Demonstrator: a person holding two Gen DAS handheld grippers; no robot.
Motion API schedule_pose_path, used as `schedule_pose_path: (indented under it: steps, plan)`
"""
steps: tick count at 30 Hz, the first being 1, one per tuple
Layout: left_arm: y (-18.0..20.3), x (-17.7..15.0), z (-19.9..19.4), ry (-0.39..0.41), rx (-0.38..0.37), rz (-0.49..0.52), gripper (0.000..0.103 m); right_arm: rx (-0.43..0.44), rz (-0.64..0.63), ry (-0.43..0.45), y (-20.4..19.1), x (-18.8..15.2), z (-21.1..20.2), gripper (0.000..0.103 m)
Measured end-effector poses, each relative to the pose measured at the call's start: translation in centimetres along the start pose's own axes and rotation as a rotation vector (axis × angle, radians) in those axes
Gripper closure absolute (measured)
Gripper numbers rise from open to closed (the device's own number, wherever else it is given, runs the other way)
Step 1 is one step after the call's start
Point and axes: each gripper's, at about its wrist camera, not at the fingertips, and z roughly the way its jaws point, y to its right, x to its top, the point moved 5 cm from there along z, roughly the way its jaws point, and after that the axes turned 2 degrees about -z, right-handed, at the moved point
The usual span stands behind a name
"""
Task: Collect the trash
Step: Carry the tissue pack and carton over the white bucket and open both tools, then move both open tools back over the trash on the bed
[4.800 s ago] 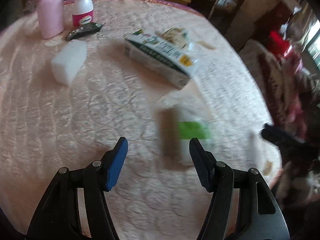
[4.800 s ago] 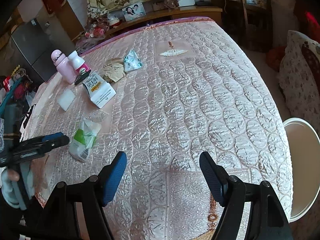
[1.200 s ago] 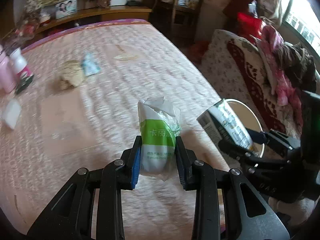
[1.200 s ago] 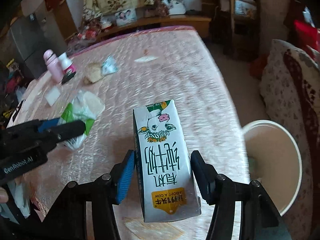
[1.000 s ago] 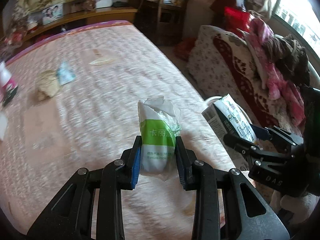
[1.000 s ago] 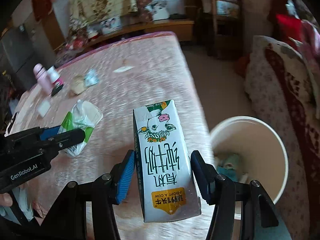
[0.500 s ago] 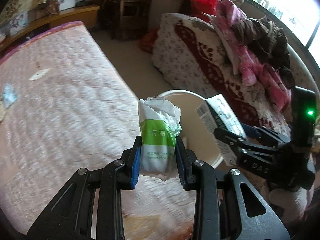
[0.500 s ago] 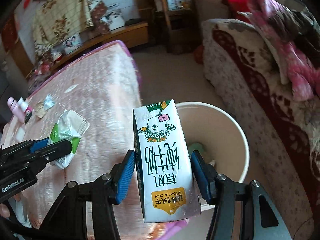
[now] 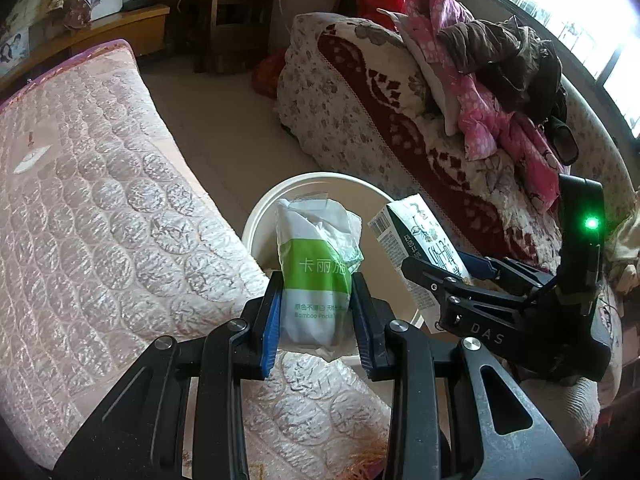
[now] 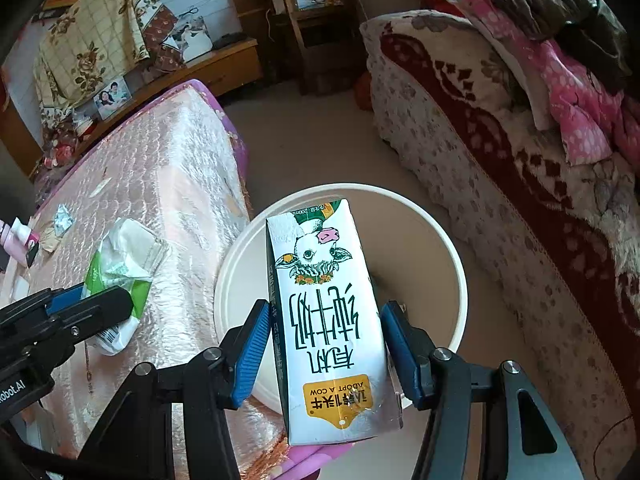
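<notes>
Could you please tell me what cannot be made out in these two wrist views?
- Bucket contents: right wrist view, hidden by the milk carton.
- Bucket's near rim: left wrist view, hidden by the tissue pack.
- Small litter on the bed: right wrist view, too small to identify.

R hand-held gripper [image 10: 324,344] clamps milk carton [image 10: 328,328] over white bin [image 10: 448,240].

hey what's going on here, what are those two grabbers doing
A person is clearing trash off the pink quilted bed. The left gripper is shut on a green-and-white tissue packet, and the right gripper is shut on a white milk carton with a cow picture. Both are held over the round white bin on the floor, not yet dropped.
</notes>
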Motion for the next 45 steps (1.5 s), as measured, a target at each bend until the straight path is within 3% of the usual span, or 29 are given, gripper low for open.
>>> schedule_pose_path:
  steps: [5,6,7,9,14,26,35,45]
  plan:
    - [0.1,0.3,0.2,0.012,-0.034,-0.01,0.061,-0.012,0.031,0.006,0.7,0.2,0.3,0.047]
    - [0.0,0.3,0.1,0.014,-0.042,-0.014,0.053,-0.008,0.044,0.005,0.9,0.3,0.4,0.045]
    - [-0.1,0.4,0.0,0.016,-0.052,-0.019,0.044,-0.004,0.056,0.005,1.0,0.3,0.4,0.037]
    - [-0.4,0.4,-0.2,0.02,-0.075,-0.031,0.04,0.0,0.077,0.01,1.3,0.2,0.3,0.027]
    - [-1.4,0.1,-1.0,0.031,-0.054,-0.044,0.039,0.0,0.075,0.004,1.1,0.0,0.3,0.027]
    - [-6.5,-1.4,-3.9,0.076,0.115,-0.08,0.039,0.015,0.003,0.018,-2.8,-0.4,-0.1,0.027]
    - [-12.2,-2.8,-7.3,0.111,0.207,-0.145,0.039,0.052,-0.074,0.021,-8.5,-0.3,-0.1,0.027]
    - [-20.4,-5.2,-11.9,0.148,0.336,-0.246,0.039,0.124,-0.211,-0.002,-17.9,-0.1,1.2,0.027]
